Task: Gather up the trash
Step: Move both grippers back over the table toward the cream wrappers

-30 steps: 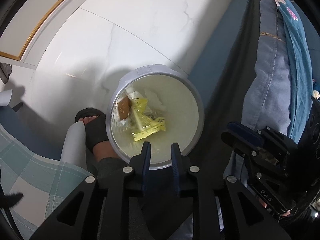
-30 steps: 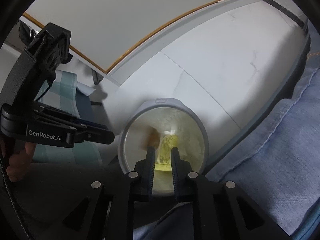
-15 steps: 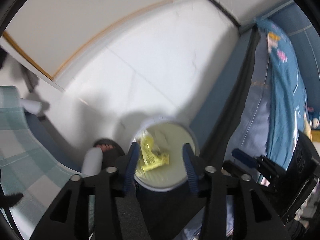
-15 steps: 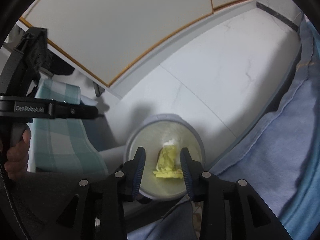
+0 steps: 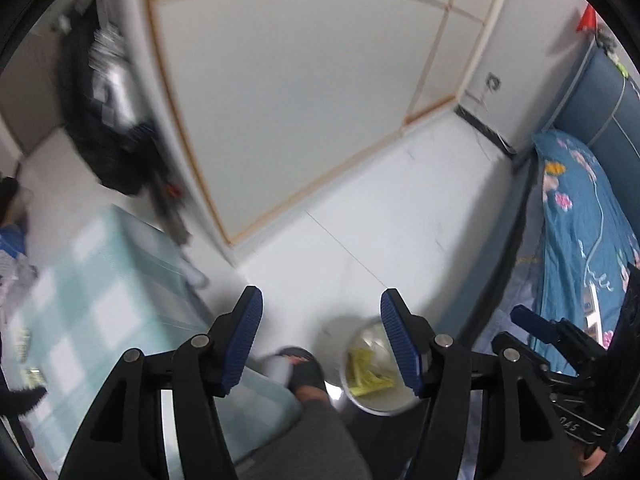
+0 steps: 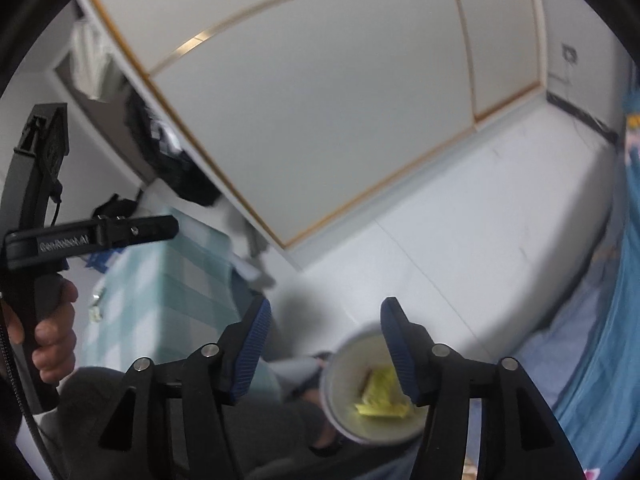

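Note:
A round grey trash bin (image 5: 374,410) stands on the white floor, holding yellow wrappers (image 5: 366,376) and a brown scrap. It also shows in the right wrist view (image 6: 340,416) with the yellow wrappers (image 6: 382,398) inside. My left gripper (image 5: 322,344) is open and empty, raised well above the floor, the bin partly behind its right finger. My right gripper (image 6: 324,348) is open and empty, also high above the bin. The left gripper's handle (image 6: 92,236) shows at the left of the right wrist view.
A table with a teal checked cloth (image 5: 96,304) stands at the left. A bed with blue bedding (image 5: 580,240) runs along the right. A slippered foot (image 5: 304,372) and grey trouser leg are beside the bin. White wardrobe doors (image 5: 304,92) lie ahead.
Both grippers opened wide from nearly shut and rose away from the bin, tilting up toward the wardrobe. The bin now looks small and low in both views.

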